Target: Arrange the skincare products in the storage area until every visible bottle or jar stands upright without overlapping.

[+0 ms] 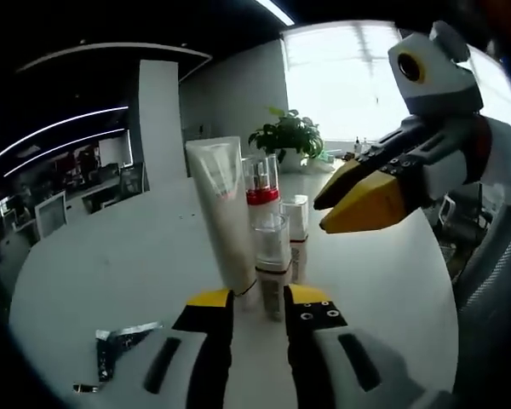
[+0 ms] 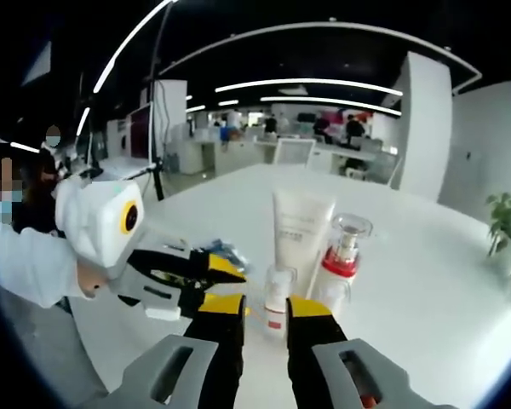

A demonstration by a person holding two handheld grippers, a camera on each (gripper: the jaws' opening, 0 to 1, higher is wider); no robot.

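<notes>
On the white table (image 1: pixel 111 264) the skincare products stand bunched together. A white tube (image 1: pixel 220 204) (image 2: pixel 300 232) stands on its cap, leaning a little. Right beside it are a clear-capped bottle with a red collar (image 1: pixel 261 181) (image 2: pixel 341 256), a clear-capped bottle (image 1: pixel 271 243) and a small white bottle with a red band (image 1: pixel 295 217) (image 2: pixel 276 305). My left gripper (image 1: pixel 260 298) (image 2: pixel 217 281) is open just short of the tube's base. My right gripper (image 2: pixel 266 307) (image 1: pixel 345 200) is open close to the small bottle, with nothing held.
A crumpled foil wrapper (image 1: pixel 119 345) lies on the table at the lower left. A potted plant (image 1: pixel 287 135) (image 2: pixel 507 223) stands at the table's far edge. Office desks and chairs (image 2: pixel 294 152) lie beyond. A sleeve (image 2: pixel 25 256) holds the left gripper.
</notes>
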